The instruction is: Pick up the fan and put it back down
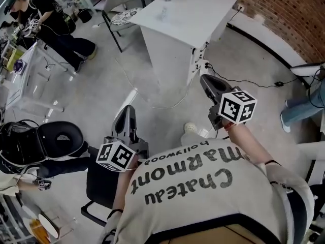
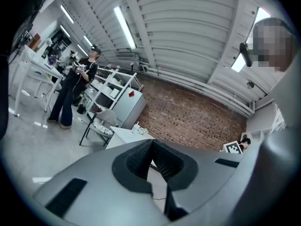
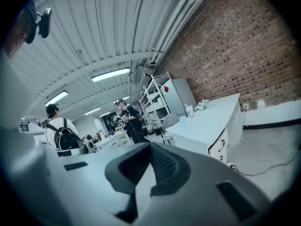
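Both the left gripper (image 1: 127,110) and the right gripper (image 1: 204,79) were clenched on nothing above open grey floor (image 1: 106,80). A white table (image 1: 152,19) stood ahead, edge-on. A black cable (image 1: 249,83) trailed right, and a black chair (image 1: 99,184) sat at left. The fan could not be made out.

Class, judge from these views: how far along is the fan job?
Done: nothing visible. In hand: nothing; the left gripper and right gripper are both shut and empty, short of the white table. Left: everything, since no fan is recognisable; finding, lifting and replacing it remain.
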`<move>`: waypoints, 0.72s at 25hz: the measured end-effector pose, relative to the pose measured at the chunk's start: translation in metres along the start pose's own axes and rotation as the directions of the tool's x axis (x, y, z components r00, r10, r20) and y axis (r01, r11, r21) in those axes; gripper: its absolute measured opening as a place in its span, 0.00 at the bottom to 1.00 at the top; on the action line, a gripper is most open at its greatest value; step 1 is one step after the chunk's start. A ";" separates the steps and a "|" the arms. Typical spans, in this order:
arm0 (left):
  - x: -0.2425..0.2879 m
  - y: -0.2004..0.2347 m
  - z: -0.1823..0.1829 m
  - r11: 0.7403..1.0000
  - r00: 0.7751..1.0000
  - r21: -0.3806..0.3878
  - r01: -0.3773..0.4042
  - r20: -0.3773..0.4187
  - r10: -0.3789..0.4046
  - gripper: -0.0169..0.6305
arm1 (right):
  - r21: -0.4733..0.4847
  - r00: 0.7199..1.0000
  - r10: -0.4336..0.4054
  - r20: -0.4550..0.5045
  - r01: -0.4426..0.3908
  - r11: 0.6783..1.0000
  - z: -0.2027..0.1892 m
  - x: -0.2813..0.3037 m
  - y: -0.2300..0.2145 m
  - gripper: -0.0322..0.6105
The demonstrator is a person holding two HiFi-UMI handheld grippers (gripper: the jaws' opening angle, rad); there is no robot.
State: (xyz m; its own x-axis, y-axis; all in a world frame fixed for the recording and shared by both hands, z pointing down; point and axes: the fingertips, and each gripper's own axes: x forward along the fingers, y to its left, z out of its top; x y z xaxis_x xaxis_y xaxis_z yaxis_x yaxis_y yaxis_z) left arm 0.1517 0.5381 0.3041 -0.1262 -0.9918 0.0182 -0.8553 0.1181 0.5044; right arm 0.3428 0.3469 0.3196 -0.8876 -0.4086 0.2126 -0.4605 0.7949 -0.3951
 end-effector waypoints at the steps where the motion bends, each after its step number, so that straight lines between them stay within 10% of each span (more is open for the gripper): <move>1: 0.001 0.005 0.000 1.000 1.000 -0.001 -0.010 0.002 0.010 0.03 | -0.003 1.000 -0.001 -0.003 0.001 1.000 -0.001 0.005 0.000 0.05; 18: 0.088 0.055 0.027 0.997 0.996 0.018 -0.079 0.041 0.079 0.03 | 0.006 0.998 0.060 -0.036 -0.060 0.998 0.020 0.126 -0.038 0.05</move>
State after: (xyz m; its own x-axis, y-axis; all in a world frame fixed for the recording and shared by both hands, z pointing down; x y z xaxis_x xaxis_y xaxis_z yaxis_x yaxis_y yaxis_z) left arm 0.0800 0.4590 0.3104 -0.2138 -0.9766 0.0220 -0.8515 0.1973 0.4858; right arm 0.2478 0.2566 0.3436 -0.9127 -0.3438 0.2209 -0.4068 0.8151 -0.4124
